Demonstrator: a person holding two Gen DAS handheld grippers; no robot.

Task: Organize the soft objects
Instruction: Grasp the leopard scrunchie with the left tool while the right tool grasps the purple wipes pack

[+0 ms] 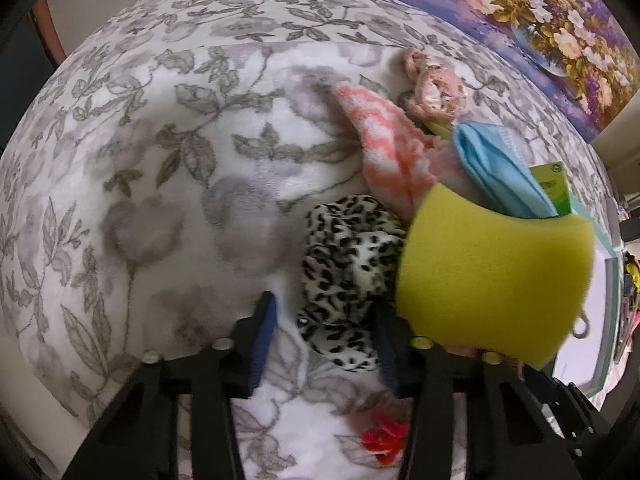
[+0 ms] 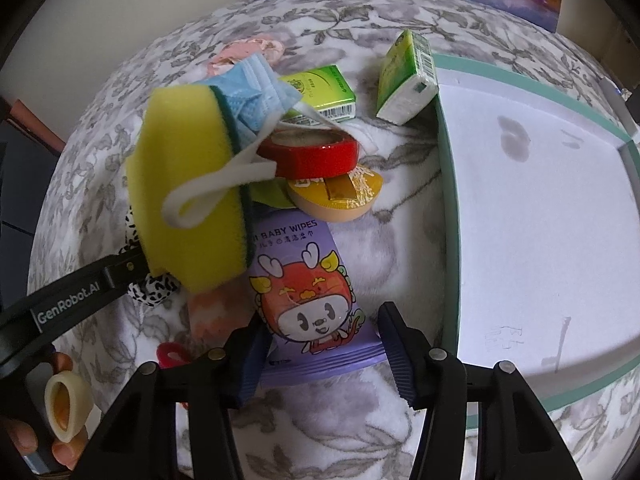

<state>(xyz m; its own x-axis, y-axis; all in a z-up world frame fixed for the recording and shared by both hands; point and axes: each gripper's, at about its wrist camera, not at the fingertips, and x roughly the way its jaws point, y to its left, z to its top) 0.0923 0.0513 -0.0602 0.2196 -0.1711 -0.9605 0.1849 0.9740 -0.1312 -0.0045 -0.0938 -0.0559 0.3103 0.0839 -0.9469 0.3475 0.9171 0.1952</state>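
A yellow sponge [image 1: 492,276] with a green scrub side leans on the outer side of my left gripper's right finger, tilted; it also shows in the right wrist view [image 2: 188,188]. My left gripper [image 1: 324,344] is open over a leopard-print scrunchie [image 1: 348,264]. A peach-and-white fuzzy cloth [image 1: 392,148], a blue face mask [image 1: 500,168] and a pink scrunchie [image 1: 432,88] lie beyond. My right gripper [image 2: 320,356] is open around the near end of a purple baby wipes pack [image 2: 316,304]. The mask's ear loop [image 2: 212,188] drapes over the sponge.
A white box with teal rim [image 2: 448,208] sits at the right. Two green tissue packs [image 2: 324,92] [image 2: 408,76], a red tape roll [image 2: 316,156], a yellow-orange disc [image 2: 340,196] and a small red hair tie [image 1: 384,436] lie on the floral blanket [image 1: 160,184]. A floral painting [image 1: 540,20] leans behind.
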